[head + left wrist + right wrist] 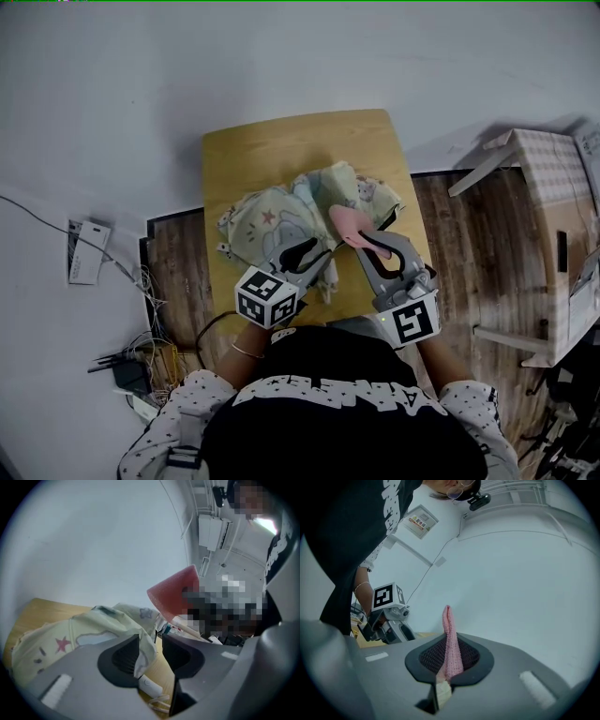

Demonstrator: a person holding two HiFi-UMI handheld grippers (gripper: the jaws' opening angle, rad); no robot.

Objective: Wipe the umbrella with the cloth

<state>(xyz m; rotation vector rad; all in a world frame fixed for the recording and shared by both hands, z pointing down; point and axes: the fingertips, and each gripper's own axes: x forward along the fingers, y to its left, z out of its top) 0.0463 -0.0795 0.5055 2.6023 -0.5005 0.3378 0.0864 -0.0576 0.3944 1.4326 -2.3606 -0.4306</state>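
Observation:
A folded umbrella (281, 220) with a pastel cartoon print lies crumpled on the small wooden table (281, 141). My right gripper (370, 246) is shut on a pink cloth (349, 225), held above the umbrella's right side. In the right gripper view the cloth (450, 639) stands up in a thin fold from the closed jaws (449, 663). My left gripper (314, 261) is open at the umbrella's near edge. In the left gripper view a fold of umbrella fabric (93, 630) hangs loose into the gap of the gripper (157, 651), and the pink cloth (173, 595) shows beyond.
A cardboard box (553, 216) and white slats stand on the floor to the right. Cables and a power strip (141, 366) lie on the floor at the left, with a white card (89, 251) nearby. The umbrella's white strap end (150, 686) lies under the left jaws.

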